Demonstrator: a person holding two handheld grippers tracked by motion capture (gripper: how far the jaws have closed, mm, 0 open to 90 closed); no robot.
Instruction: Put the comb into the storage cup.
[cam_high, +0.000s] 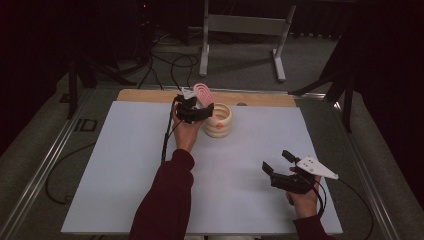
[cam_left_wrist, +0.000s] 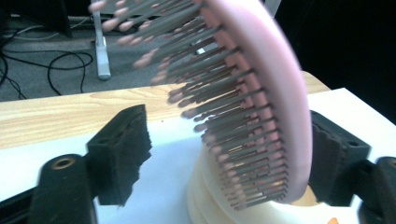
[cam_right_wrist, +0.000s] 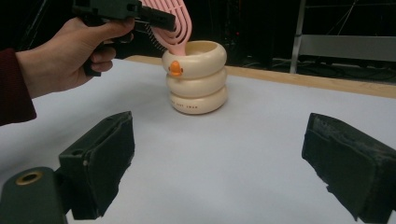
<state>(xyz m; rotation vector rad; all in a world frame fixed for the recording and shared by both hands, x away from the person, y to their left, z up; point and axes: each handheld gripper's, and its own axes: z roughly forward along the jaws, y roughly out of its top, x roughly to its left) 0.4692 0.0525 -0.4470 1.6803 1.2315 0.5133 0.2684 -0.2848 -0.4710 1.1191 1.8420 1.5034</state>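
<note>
1. Dark surroundings are being seen around a desk (cam_high: 125, 165) that is being covered by a white sheet, with a strip of bare wood left showing along its far edge.
2. A grey carpeted floor (cam_high: 240, 60) with loose black cables and a pale metal frame (cam_high: 245, 25) is being shown beyond the desk.
3. A cream holder (cam_high: 220, 121), shaped like three stacked rings with a small orange mark on its side, is being kept upright on the far middle of the sheet.
4. A pink hairbrush (cam_high: 203, 94) is being stood in the holder, lower end inside the top ring, head tilted up and away above the rim.
5. In the left gripper view, the brush (cam_left_wrist: 261, 93) is being seen between the two black pads, bristles facing the left pad across a clear gap.
6. The back of the brush is being shown just beside or against the right pad; whether it is touching cannot be told.
7. The left gripper (cam_high: 192, 111) is being held over the holder's near-left rim, its fingers (cam_left_wrist: 119, 158) being kept apart and not clamped on the brush.
8. The right gripper (cam_high: 280, 161) is being held well apart from the holder, above the near right part of the sheet.
9. In the right gripper view, its fingers (cam_right_wrist: 100, 158) are being kept wide apart with nothing but bare sheet between them, and the holder (cam_right_wrist: 196, 79) is being faced from a distance.
</note>
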